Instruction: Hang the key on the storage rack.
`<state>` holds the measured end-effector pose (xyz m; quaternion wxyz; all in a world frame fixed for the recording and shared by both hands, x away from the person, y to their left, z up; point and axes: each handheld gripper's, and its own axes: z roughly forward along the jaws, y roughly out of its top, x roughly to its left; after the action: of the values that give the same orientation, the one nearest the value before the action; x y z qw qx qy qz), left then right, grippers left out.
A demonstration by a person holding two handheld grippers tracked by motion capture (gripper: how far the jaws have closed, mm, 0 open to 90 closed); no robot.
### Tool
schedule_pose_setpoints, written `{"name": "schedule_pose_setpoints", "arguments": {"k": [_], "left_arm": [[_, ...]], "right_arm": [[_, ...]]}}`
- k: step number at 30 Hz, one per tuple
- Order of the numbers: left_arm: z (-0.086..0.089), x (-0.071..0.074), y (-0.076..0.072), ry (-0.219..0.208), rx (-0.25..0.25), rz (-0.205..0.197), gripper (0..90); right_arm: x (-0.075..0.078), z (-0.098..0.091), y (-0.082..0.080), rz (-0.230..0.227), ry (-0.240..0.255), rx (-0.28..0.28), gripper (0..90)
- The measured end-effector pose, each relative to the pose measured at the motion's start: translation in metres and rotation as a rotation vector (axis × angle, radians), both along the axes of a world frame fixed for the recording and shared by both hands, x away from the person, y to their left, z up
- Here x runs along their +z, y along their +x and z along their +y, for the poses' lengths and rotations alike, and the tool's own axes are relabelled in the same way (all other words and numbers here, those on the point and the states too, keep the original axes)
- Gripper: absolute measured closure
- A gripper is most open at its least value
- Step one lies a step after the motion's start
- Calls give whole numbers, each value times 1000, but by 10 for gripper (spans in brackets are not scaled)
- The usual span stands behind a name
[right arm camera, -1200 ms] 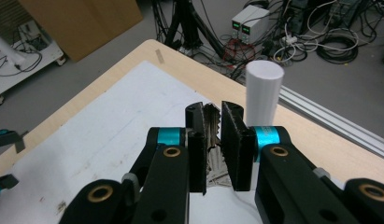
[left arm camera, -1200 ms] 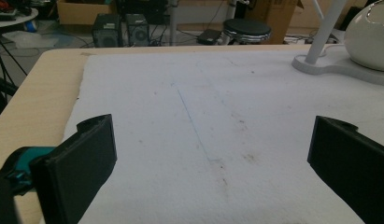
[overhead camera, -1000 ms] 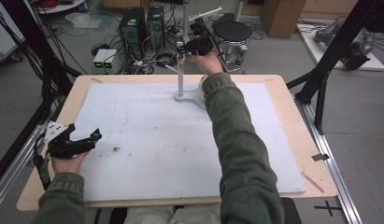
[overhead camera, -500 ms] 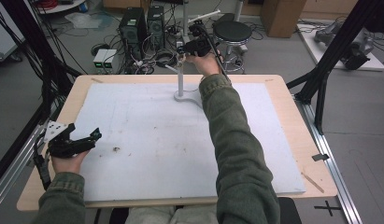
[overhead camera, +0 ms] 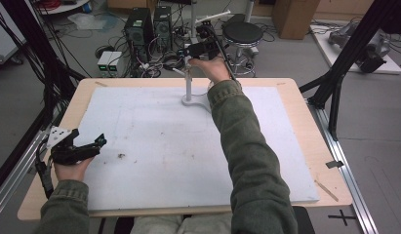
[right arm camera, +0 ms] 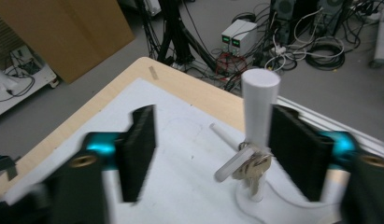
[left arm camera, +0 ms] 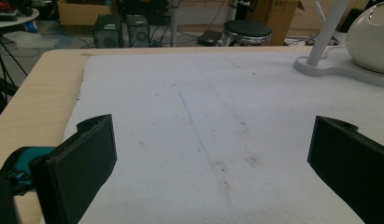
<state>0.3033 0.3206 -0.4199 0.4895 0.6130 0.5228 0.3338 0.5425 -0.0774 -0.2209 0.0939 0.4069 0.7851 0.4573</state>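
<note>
As seen from above: wooden table [overhead camera: 305, 122] covered by white foam mat [overhead camera: 154, 141], marked with small dark stains.

Left gripper [overhead camera: 93, 146]: held low over the near left edge of the mat, grey three-cornered plate on top; jaws wide apart in the left gripper view, with bare mat between them and nothing held.

Left hand [overhead camera: 71, 168]: underneath the left gripper, green sleeve entering from the bottom edge.

Right gripper [overhead camera: 195, 48]: raised at the far side of the table, level with the top of the white stand; jaws wide apart in the right gripper view, with the post just beside the right-hand jaw, contact impossible to judge; nothing gripped.

Right hand [overhead camera: 215, 68]: behind the right gripper, arm stretched across the mat.

White stand [right arm camera: 257, 116]: upright cylindrical post on a flat white base, at the far middle of the mat; short pegs angled out from the post.

Keys [right arm camera: 252, 165]: small metallic bunch hung on a peg close against the post, between the right gripper's jaws but untouched.

White rounded object [left arm camera: 369, 39]: resting on the stand's base beside the post, seen in the left gripper view; kind not clear.

Floor beyond the table: computer towers [overhead camera: 149, 29], tangled cables, black round stool [overhead camera: 242, 34].
</note>
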Motion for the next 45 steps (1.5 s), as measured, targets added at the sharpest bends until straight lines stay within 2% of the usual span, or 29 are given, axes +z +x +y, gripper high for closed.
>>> {"name": "schedule_pose_setpoints", "arguments": {"k": [4,5,7,10,12,18,25,31,35,39,42,45], "left_arm": [[-1,0,-1,1,0,-2,17],[0,0,0,2,-1,-1,17],[0,0,0,0,0,-1,17],[0,0,0,-2,1,-1,17],[0,0,0,-2,1,0,17],[-1,0,0,-1,-2,2,17],[-1,0,0,-4,-6,2,17],[-1,0,0,-4,-5,2,17],[-2,1,-1,0,-9,6,17],[-2,1,-1,1,-9,7,17],[-2,1,-1,2,-8,6,17],[-3,1,-2,-1,-7,7,17]], "right_arm": [[-2,-4,-6,35,17,-4,146],[-3,-5,-8,39,22,-25,112],[-4,-10,-11,37,30,-29,112],[-5,-15,-14,48,12,-21,91],[-4,-17,-17,49,-18,-23,6],[0,-24,-29,68,-60,5,5],[-7,-37,-43,57,-110,-8,6],[-10,-51,-55,16,-113,-23,6],[-16,-60,-61,14,-136,-35,6],[-23,-70,-66,13,-120,-49,6],[-28,-77,-68,20,-136,-67,6],[-33,-86,-71,16,-113,-82,6]]}}
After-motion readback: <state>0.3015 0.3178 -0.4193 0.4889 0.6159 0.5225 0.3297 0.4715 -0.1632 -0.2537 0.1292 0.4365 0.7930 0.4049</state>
